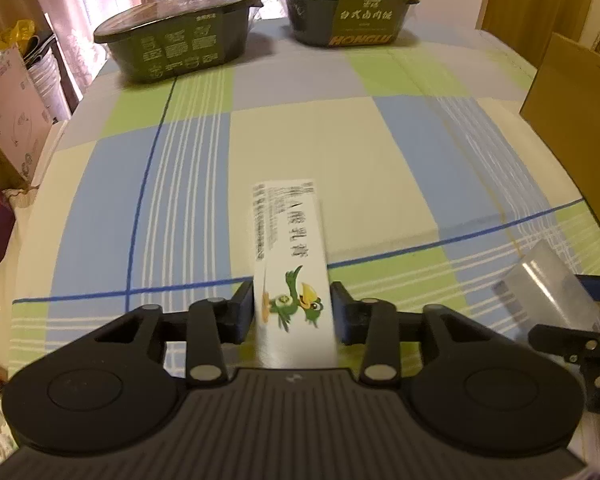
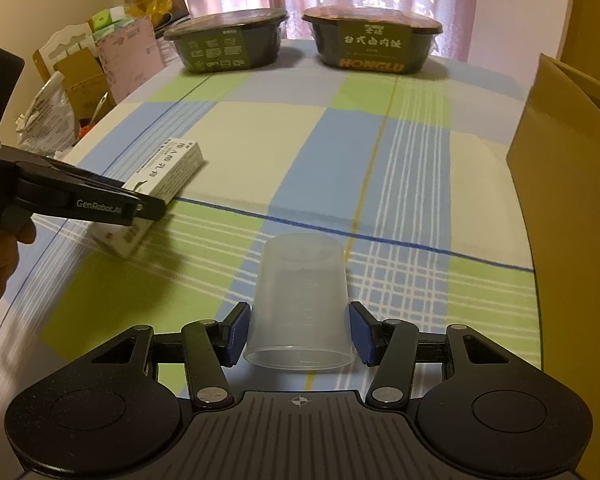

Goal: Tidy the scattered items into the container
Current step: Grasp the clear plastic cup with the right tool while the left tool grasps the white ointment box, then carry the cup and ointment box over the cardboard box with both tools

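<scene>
Near the tabletop's (image 1: 300,140) left edge, the left tool (image 1: 292,312) grips a long white box (image 1: 290,264) printed with a green cartoon bird; both fingers press its sides, and the box's far end points toward the far edge. From the right wrist view the box (image 2: 168,172) looks lifted, tilted above the checked cloth. Right of it, near the front edge, the right tool (image 2: 298,330) clamps a clear plastic cup (image 2: 300,304) lying on its side, rim toward the camera, blue pads (image 2: 238,330) touching its wall. Two dark instant-meal bowls (image 2: 228,46) (image 2: 374,42) stand along the far edge. A brown cardboard container (image 2: 564,152) sits at the right edge.
</scene>
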Demonstrator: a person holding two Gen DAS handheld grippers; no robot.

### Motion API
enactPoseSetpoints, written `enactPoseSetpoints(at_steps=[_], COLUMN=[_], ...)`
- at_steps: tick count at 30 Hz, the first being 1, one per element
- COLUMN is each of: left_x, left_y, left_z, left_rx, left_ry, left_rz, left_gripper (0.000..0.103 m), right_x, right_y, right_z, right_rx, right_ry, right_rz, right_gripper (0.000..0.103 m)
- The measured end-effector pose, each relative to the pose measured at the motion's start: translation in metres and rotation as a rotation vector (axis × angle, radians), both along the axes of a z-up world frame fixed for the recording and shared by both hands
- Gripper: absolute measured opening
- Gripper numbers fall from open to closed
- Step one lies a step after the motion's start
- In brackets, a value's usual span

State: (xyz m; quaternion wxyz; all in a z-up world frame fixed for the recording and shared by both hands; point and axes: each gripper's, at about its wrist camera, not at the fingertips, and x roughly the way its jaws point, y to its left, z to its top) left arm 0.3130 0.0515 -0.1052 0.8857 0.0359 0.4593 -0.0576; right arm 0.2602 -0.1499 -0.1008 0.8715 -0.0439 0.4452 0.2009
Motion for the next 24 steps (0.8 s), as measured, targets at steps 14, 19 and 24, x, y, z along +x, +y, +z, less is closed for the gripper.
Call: enactPoseSetpoints(at_steps=[14, 19, 24], left_x=[-0.068, -0.088, -0.101], left_y=[-0.013, -0.029, -0.051], left_z=[0.035, 0.056, 0.087], left_rx=[-0.048, -0.057, -0.070], left_ry=[0.034, 0.020, -0.016], left_rz=[-0.050, -0.068, -0.104], left_gripper=[0.033, 0.033, 0.033], right_x=[-0.036, -0.052, -0.065], right_y=[-0.023, -0.032, -0.045], right_z=[0.029, 0.052, 0.084], right_rx=[0.007, 0.015, 0.021], right_ry=[0.001, -0.028, -0.081], right_rz=[-0.015, -0.025, -0.042], right_gripper=[0.055, 0.055, 0.055])
